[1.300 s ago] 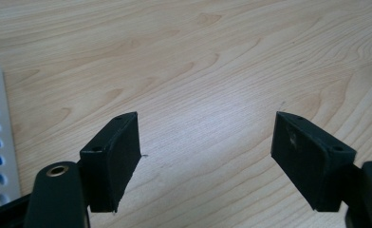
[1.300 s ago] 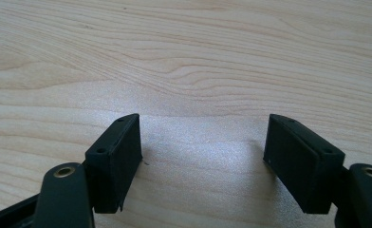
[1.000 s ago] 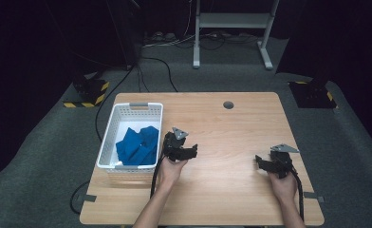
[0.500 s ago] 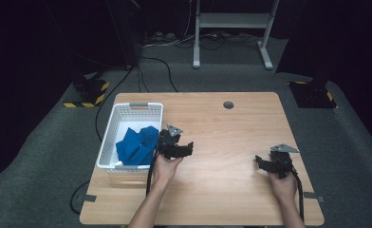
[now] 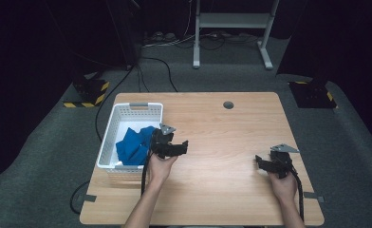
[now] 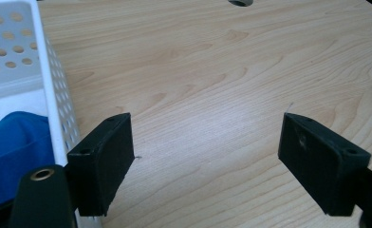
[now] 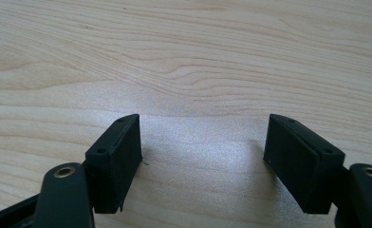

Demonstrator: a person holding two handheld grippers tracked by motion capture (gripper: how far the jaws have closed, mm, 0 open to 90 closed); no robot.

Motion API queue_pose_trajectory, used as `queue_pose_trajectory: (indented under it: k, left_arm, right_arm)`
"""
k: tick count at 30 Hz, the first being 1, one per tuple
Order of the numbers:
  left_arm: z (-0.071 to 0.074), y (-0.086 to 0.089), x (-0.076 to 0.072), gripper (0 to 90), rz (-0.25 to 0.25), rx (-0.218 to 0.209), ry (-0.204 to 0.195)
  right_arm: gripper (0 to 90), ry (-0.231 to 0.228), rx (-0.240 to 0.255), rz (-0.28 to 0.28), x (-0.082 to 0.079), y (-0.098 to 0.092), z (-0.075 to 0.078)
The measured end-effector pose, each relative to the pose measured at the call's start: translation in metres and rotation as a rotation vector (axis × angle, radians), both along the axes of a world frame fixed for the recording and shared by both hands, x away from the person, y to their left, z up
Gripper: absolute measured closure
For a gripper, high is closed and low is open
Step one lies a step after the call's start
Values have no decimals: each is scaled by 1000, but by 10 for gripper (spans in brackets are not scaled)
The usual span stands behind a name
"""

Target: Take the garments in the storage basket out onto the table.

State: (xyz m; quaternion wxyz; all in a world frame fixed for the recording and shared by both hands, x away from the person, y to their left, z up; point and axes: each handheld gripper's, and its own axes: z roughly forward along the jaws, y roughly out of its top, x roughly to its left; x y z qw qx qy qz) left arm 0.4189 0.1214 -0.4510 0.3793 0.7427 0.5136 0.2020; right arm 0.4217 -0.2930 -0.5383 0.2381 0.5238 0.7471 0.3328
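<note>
Your left gripper (image 5: 180, 148): jaws wide apart, just been opening, nothing between them; bare wood under gap in left gripper view. Sits just beside right wall of white perforated plastic basket (image 5: 109, 129). Crumpled blue cloth (image 5: 133, 145) lies inside that basket, near your left jaw, apart from pads. Your right gripper (image 5: 260, 162): jaws spread wide, empty, low over light wooden tabletop (image 5: 222, 137), well apart from basket.
</note>
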Motion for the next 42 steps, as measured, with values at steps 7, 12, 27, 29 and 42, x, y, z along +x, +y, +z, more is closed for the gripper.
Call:
queue_pose_trajectory:
  k: [7, 12, 27, 29, 42]
  left_arm:
    - [2, 8, 1, 175, 12, 15, 4]
    - [6, 16, 2, 162, 22, 25, 7]
    - [12, 36, 4, 146, 46, 35, 13]
    - [12, 38, 4, 145, 48, 32, 15]
    - [14, 56, 3, 140, 81, 36, 27]
  right_arm:
    - [283, 0, 0, 1, 0, 0, 0]
    - [283, 0, -1, 1, 0, 0, 0]
    - [282, 0, 0, 2, 0, 0, 0]
    - [282, 0, -1, 2, 0, 0, 0]
    - [282, 0, -1, 2, 0, 0, 0]
